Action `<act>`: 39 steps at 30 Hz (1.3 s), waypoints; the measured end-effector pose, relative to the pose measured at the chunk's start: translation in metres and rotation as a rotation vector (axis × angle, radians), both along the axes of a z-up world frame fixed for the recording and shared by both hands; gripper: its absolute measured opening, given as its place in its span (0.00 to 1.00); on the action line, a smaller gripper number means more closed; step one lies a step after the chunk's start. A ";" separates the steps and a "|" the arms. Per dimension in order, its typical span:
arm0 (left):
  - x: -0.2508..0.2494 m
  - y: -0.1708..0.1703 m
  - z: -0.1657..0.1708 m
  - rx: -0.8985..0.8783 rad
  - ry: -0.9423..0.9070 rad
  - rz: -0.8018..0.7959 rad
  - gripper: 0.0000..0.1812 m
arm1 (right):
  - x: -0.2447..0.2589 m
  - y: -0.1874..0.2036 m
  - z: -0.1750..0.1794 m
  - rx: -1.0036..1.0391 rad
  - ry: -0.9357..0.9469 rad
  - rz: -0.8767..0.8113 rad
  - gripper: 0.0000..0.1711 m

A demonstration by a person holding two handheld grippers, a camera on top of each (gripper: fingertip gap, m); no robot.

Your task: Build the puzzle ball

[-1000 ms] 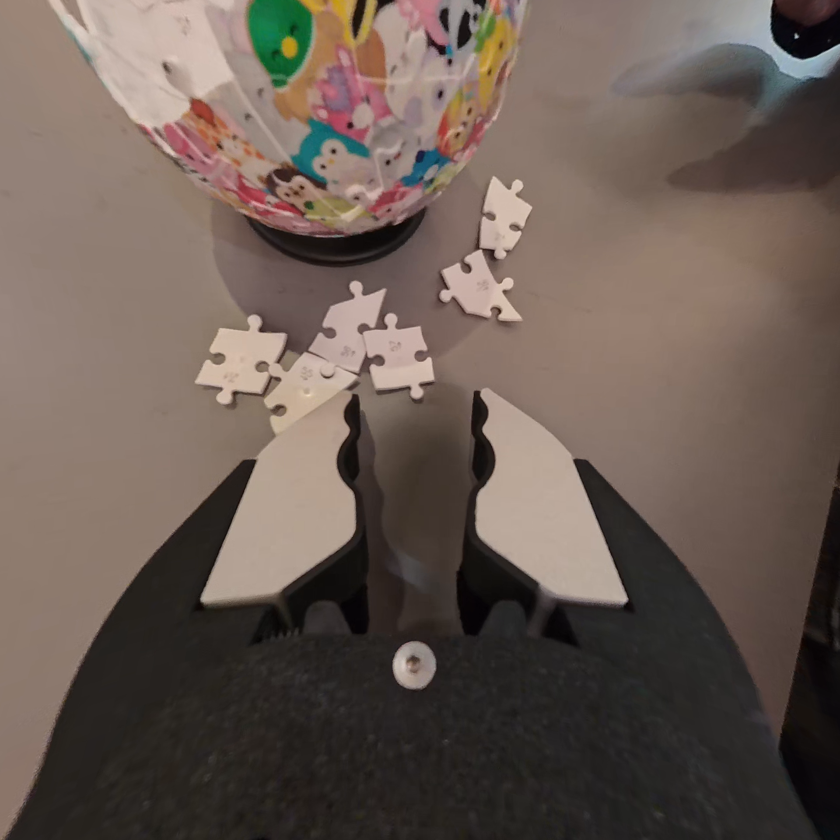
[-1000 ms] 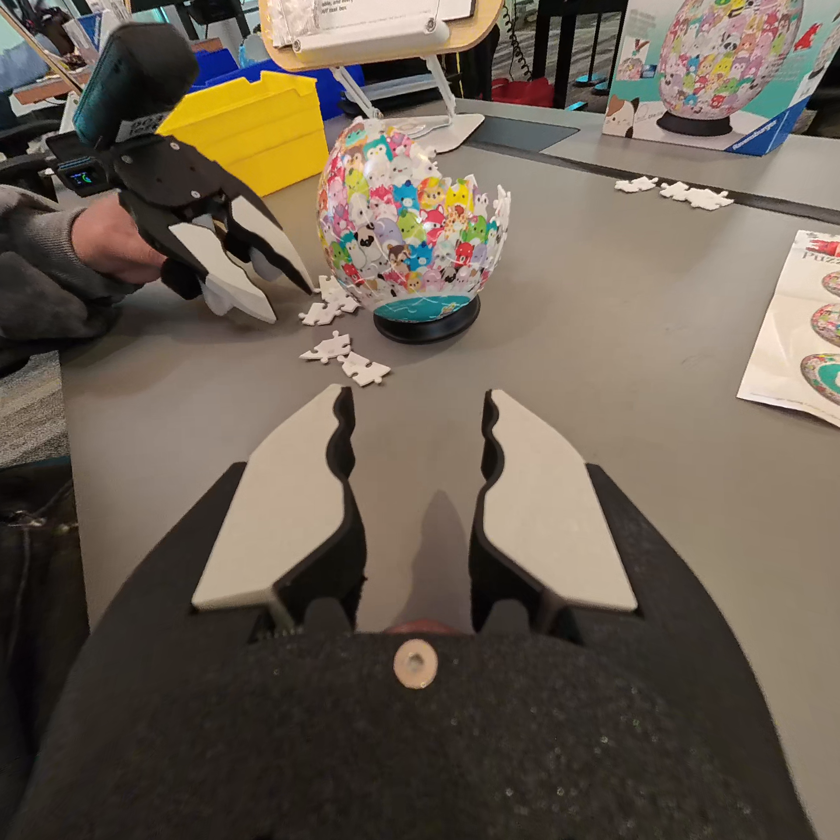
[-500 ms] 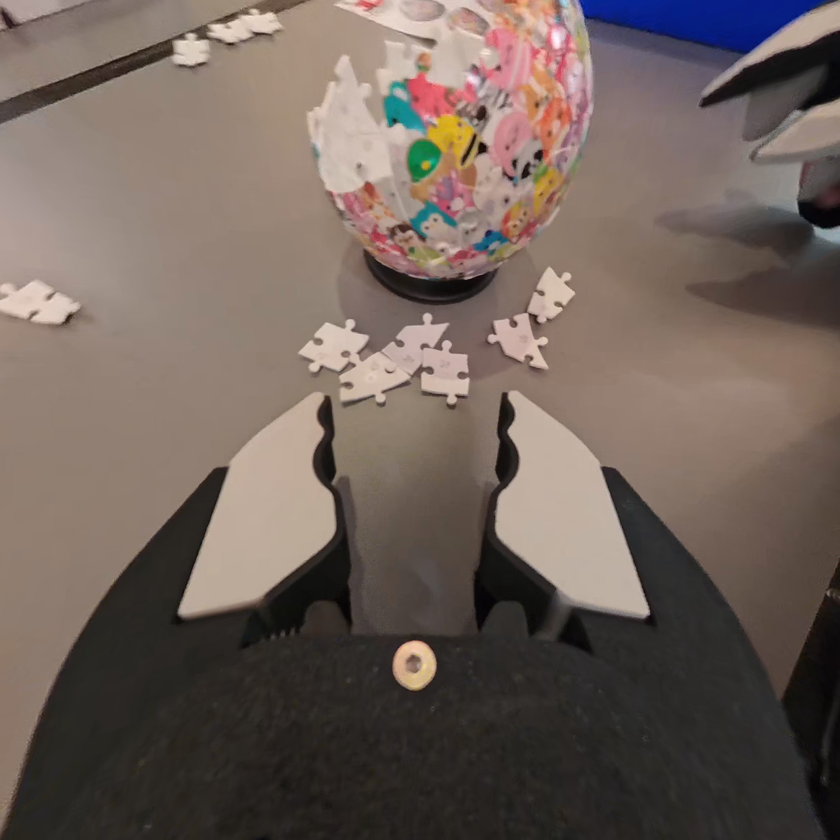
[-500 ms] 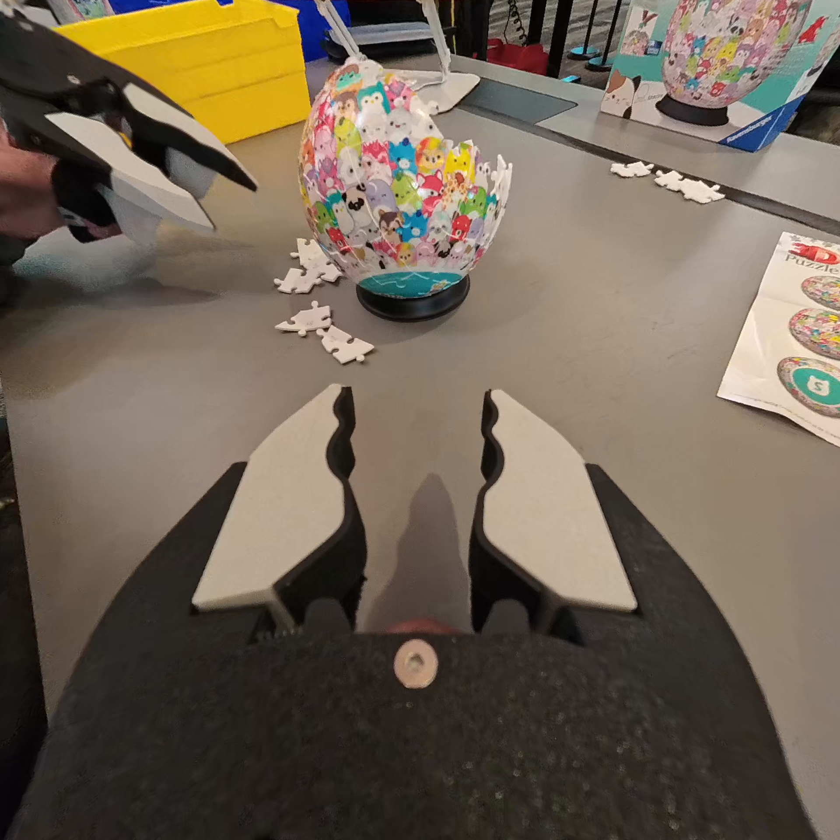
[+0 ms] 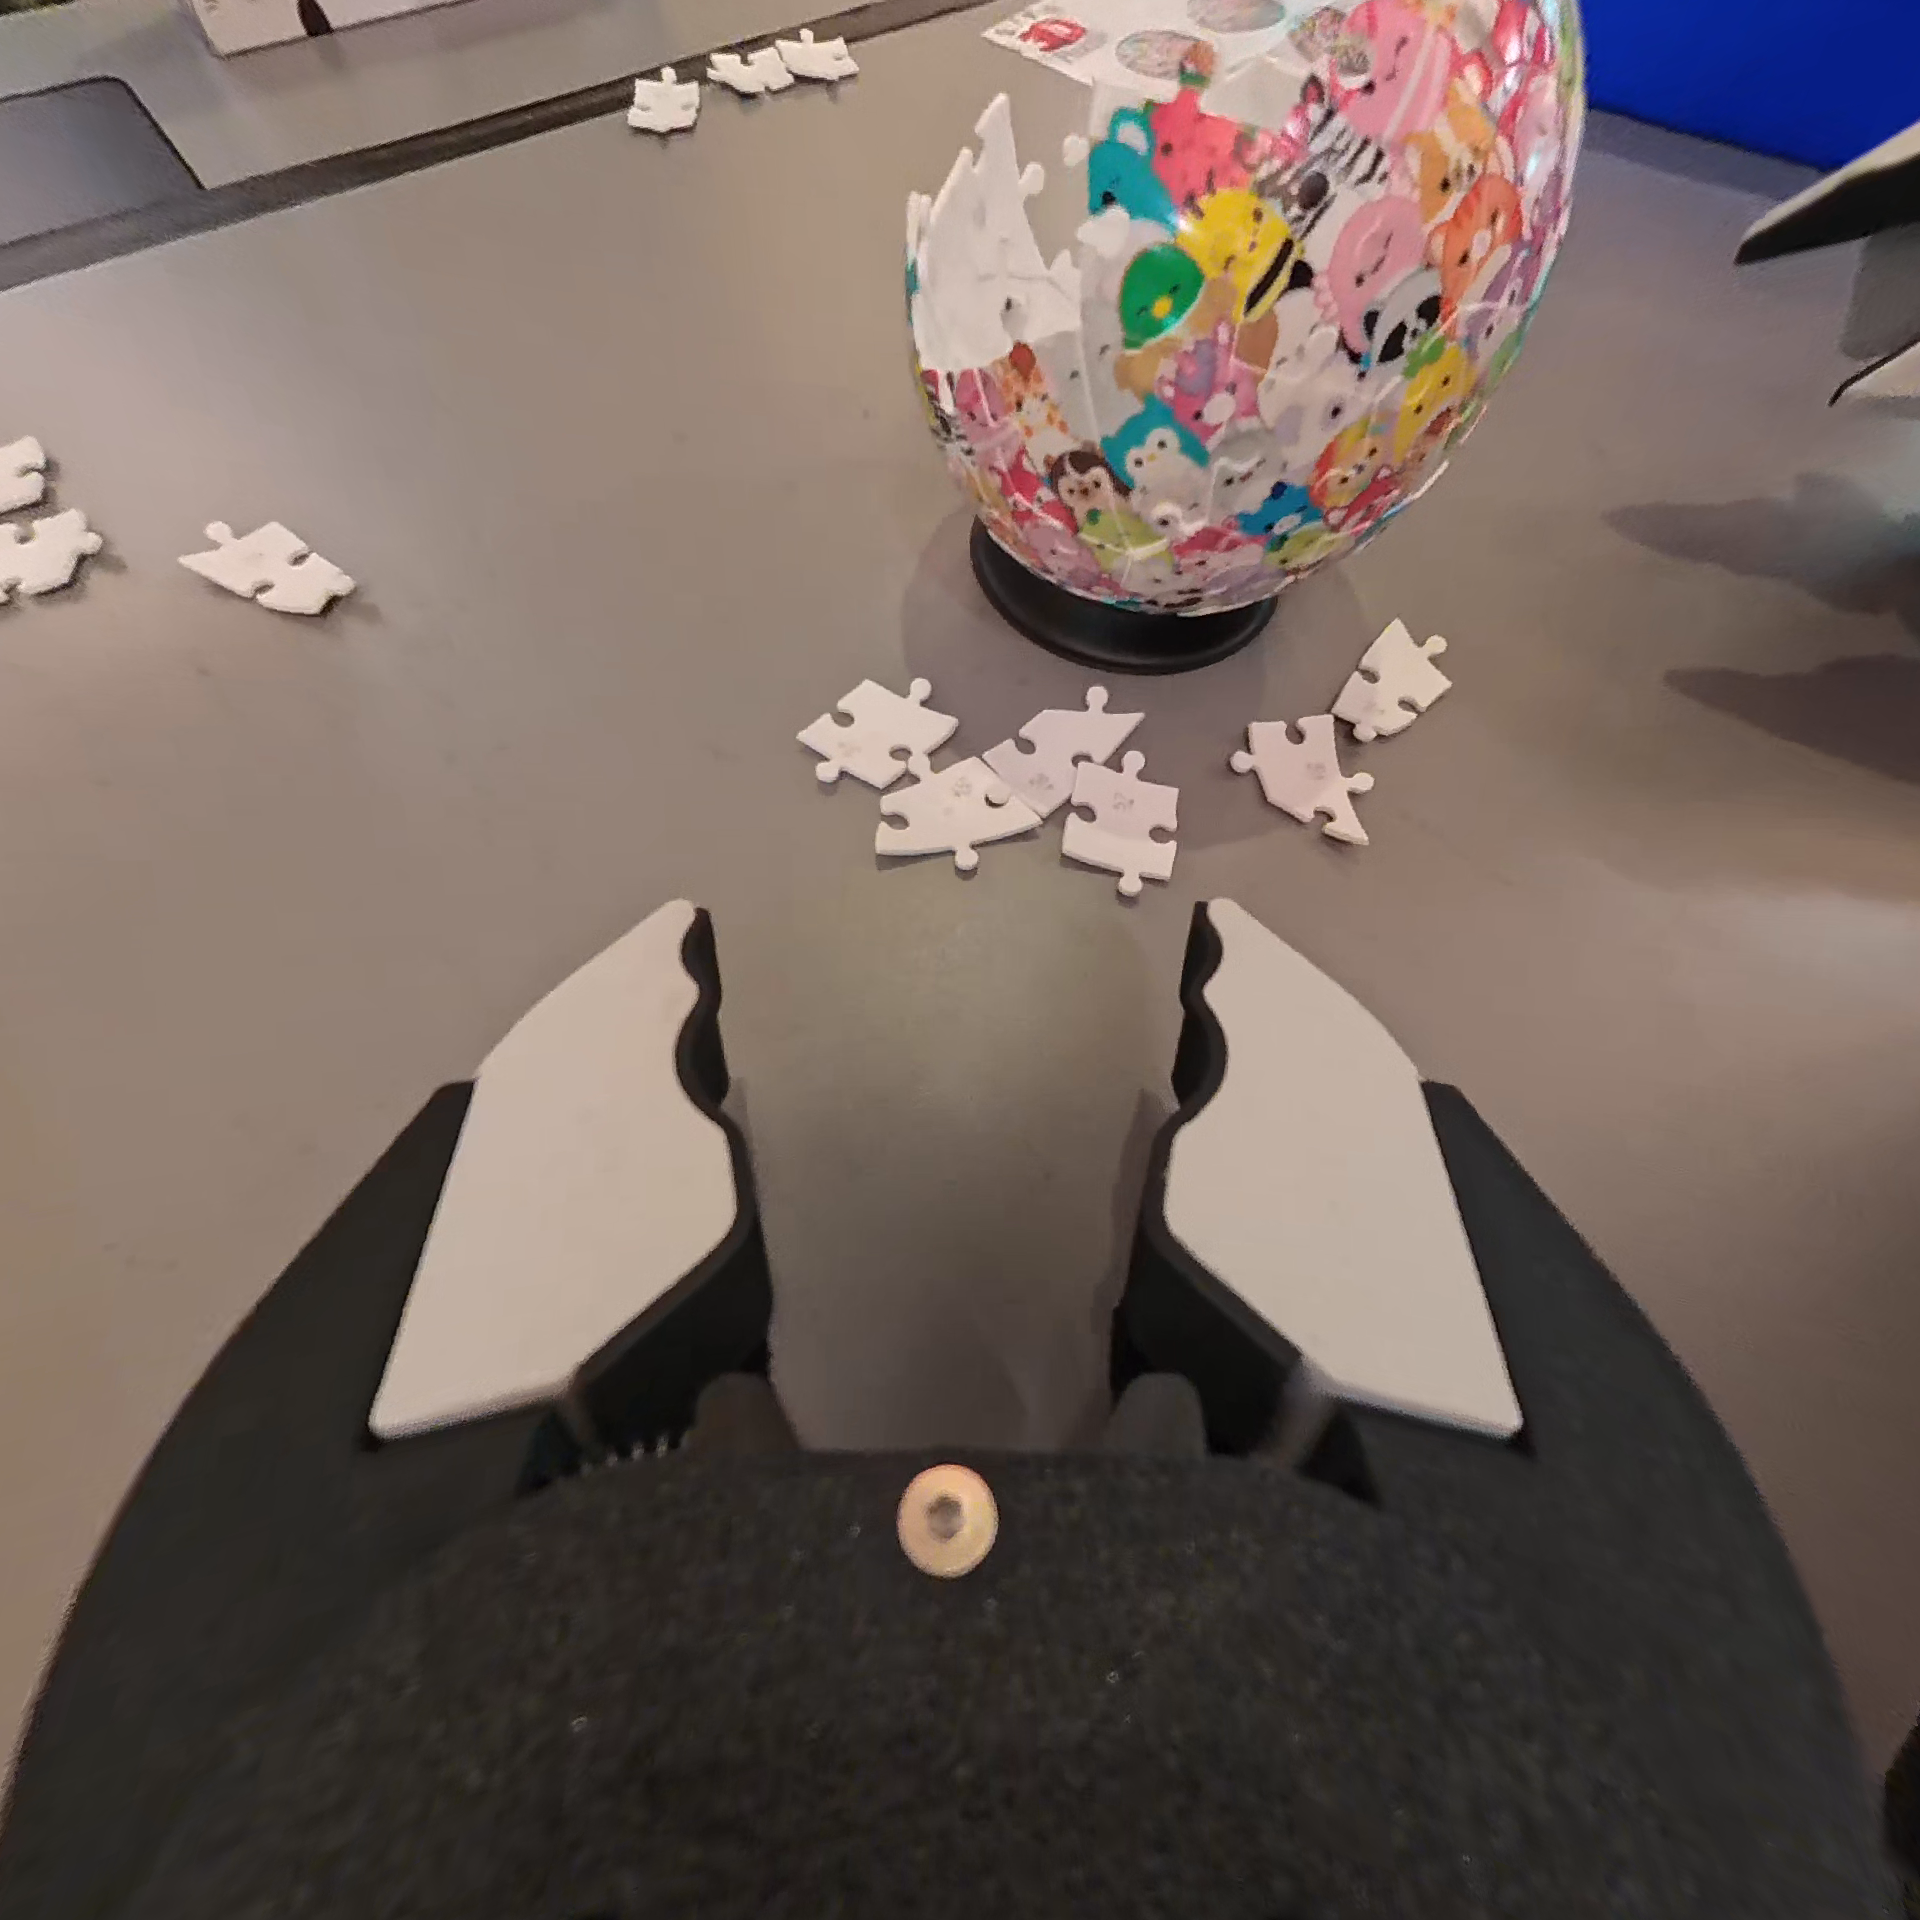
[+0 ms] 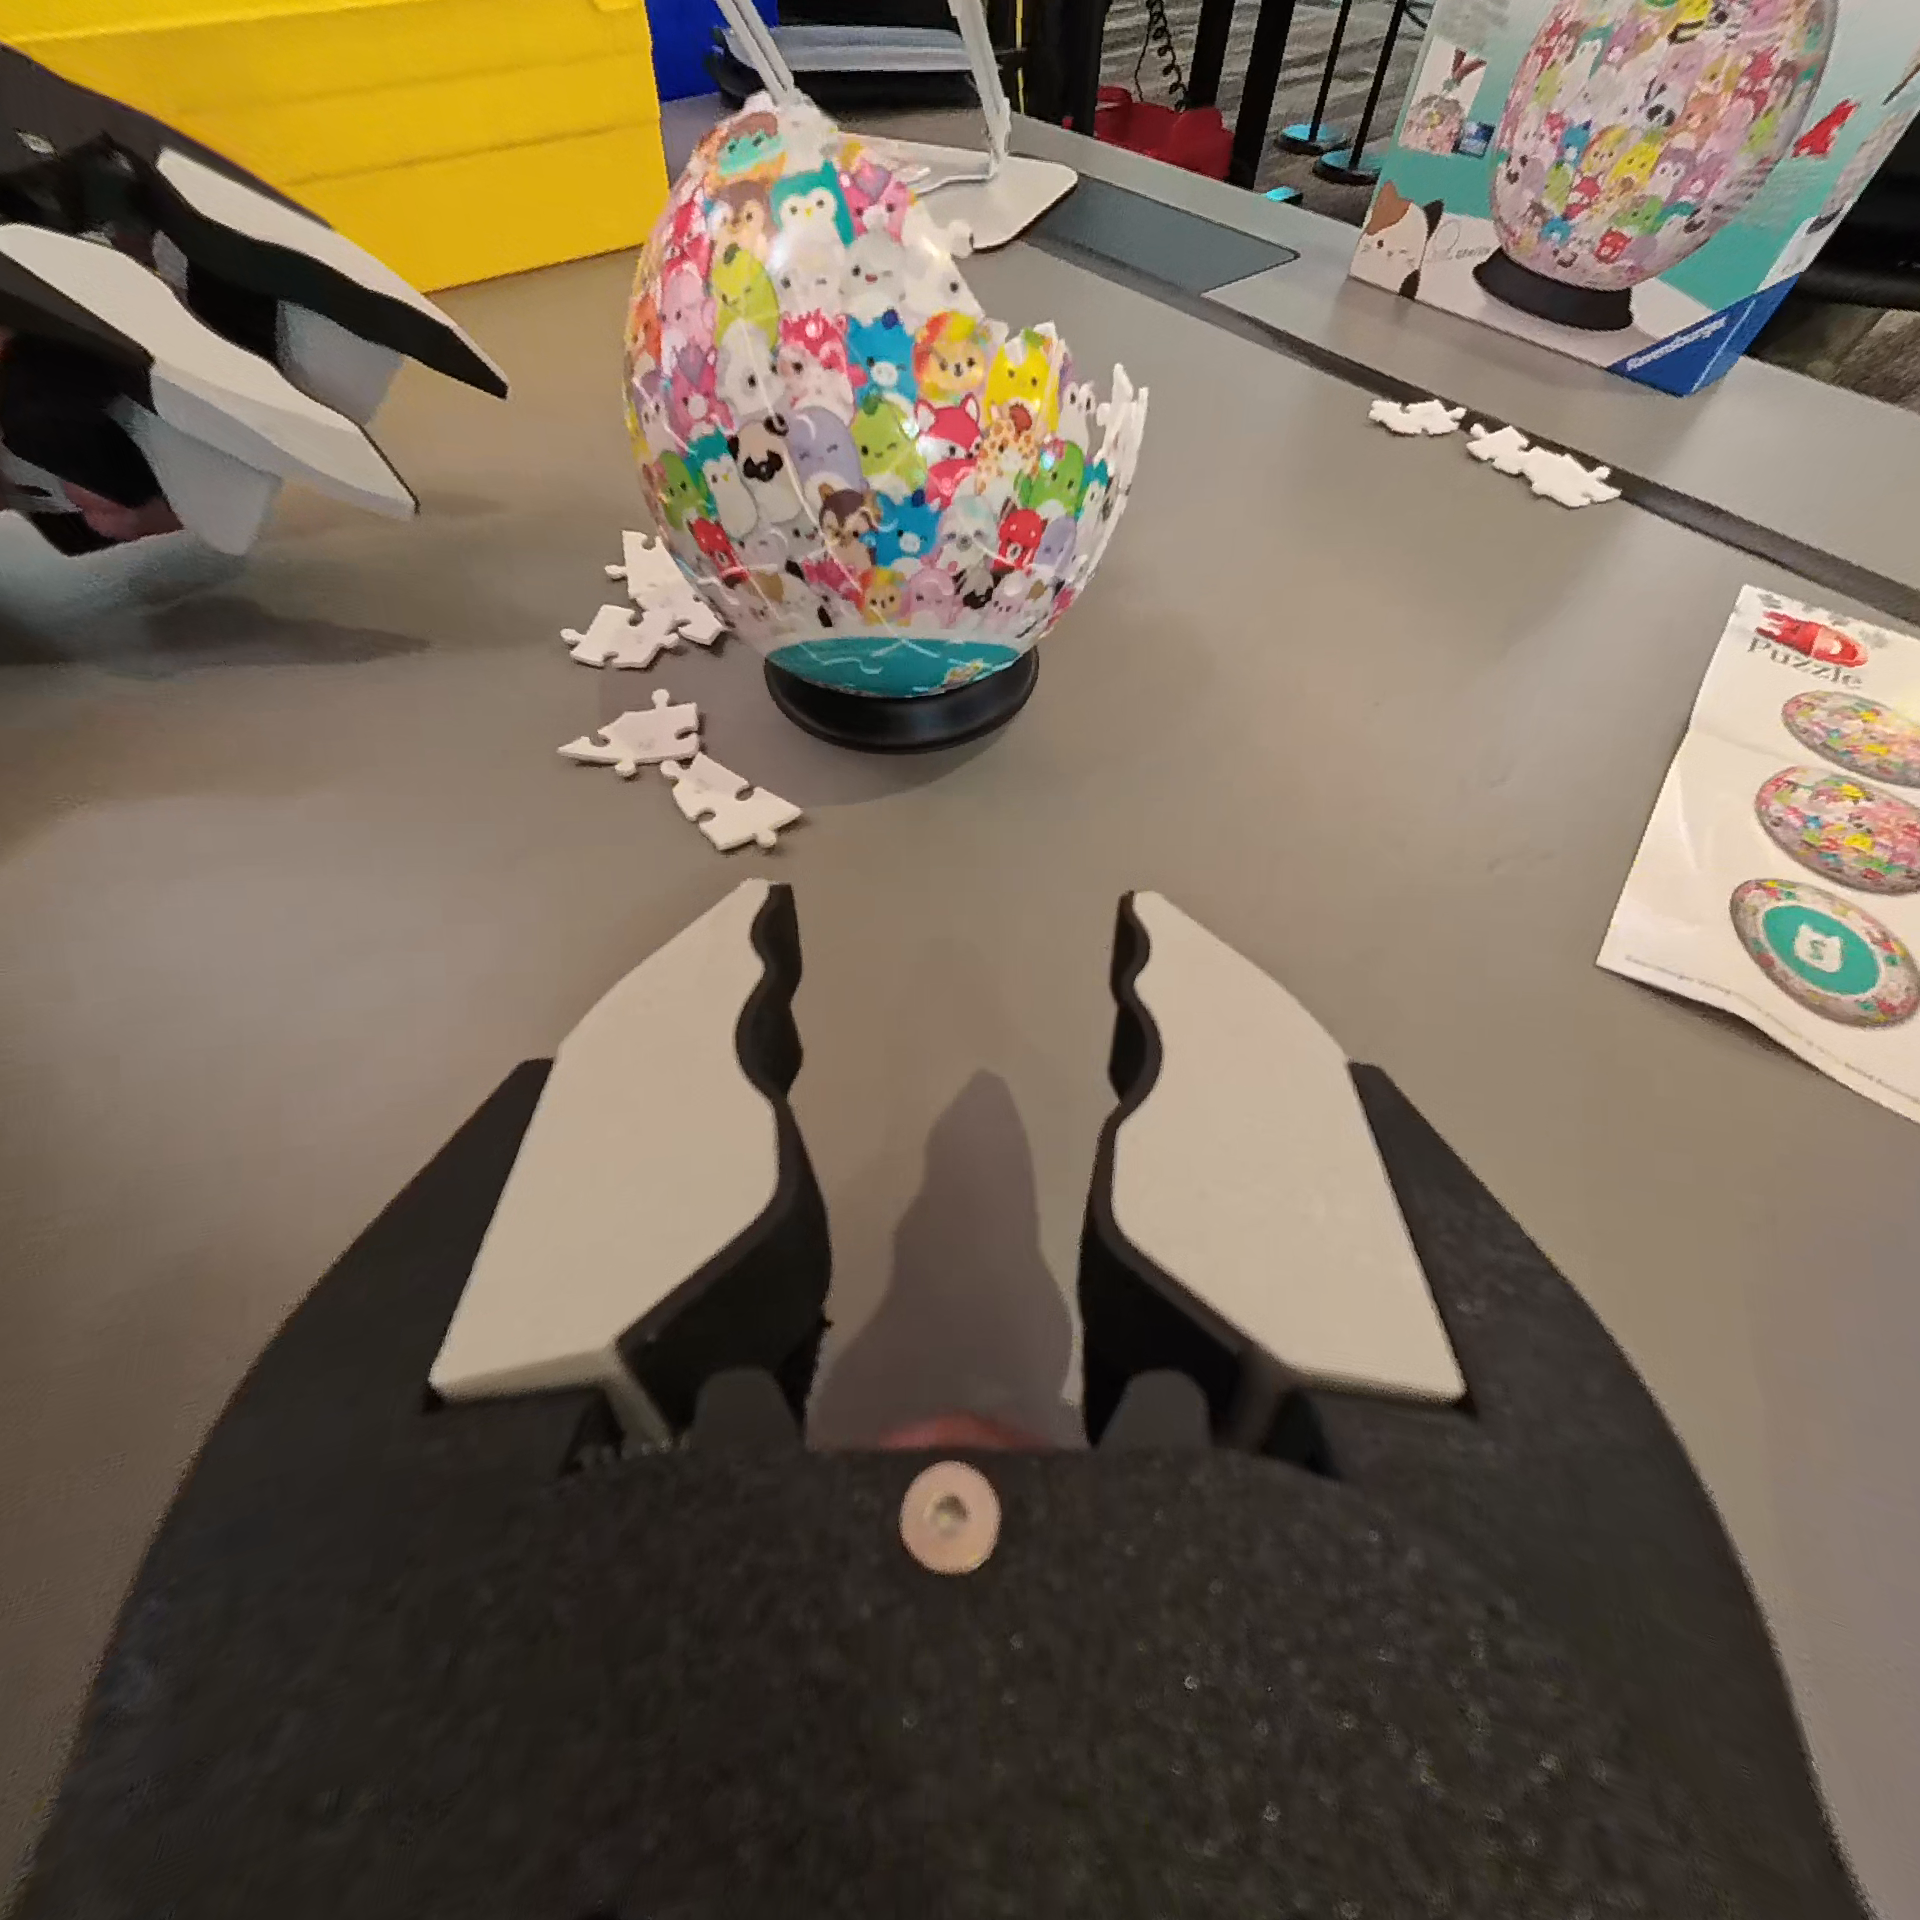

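Tabletop (image 5: 520, 364) in plain grey carries everything we see. Largest on it is the puzzle ball (image 6: 852, 436), unfinished, seated on a black ring stand (image 6: 899, 712); its printed shell is jagged and open on one side, where white piece backs show. From our right gripper (image 6: 954, 904) the ball sits at about 12 o'clock, well ahead; from our left gripper (image 5: 948, 914) it lies toward 1 o'clock. At 2 o'clock in the right view we see the puzzle box (image 6: 1621, 177) standing at the far edge, and at 3 o'clock a printed leaflet (image 6: 1797, 831) lying flat. A yellow bin (image 6: 395, 135) stands at 11 o'clock behind the ball.

Both our grippers hover above the tabletop with fingers spread apart and nothing between them. Just beyond the left gripper, at 12 to 1 o'clock, we find loose pieces (image 5: 997, 779) lying white side up near the stand, some overlapping. More scattered pieces (image 5: 265, 566) lie at 10 o'clock, well apart from the ball.
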State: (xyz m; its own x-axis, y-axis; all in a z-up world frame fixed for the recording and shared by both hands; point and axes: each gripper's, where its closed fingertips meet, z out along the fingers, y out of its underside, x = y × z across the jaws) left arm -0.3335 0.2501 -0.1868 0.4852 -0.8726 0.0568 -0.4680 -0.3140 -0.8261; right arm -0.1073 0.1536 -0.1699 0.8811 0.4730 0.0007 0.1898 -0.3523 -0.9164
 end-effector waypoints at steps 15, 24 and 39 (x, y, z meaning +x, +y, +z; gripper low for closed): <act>-0.001 0.142 -0.009 -0.060 0.113 0.137 0.43 | 0.000 0.000 -0.002 -0.011 -0.007 0.003 0.34; 0.015 0.210 -0.041 -0.085 0.249 0.103 0.32 | 0.000 -0.003 -0.003 -0.010 -0.028 0.012 0.35; 0.012 0.089 0.058 0.079 0.034 -0.228 0.01 | -0.028 -0.007 0.030 -0.007 0.181 0.117 0.29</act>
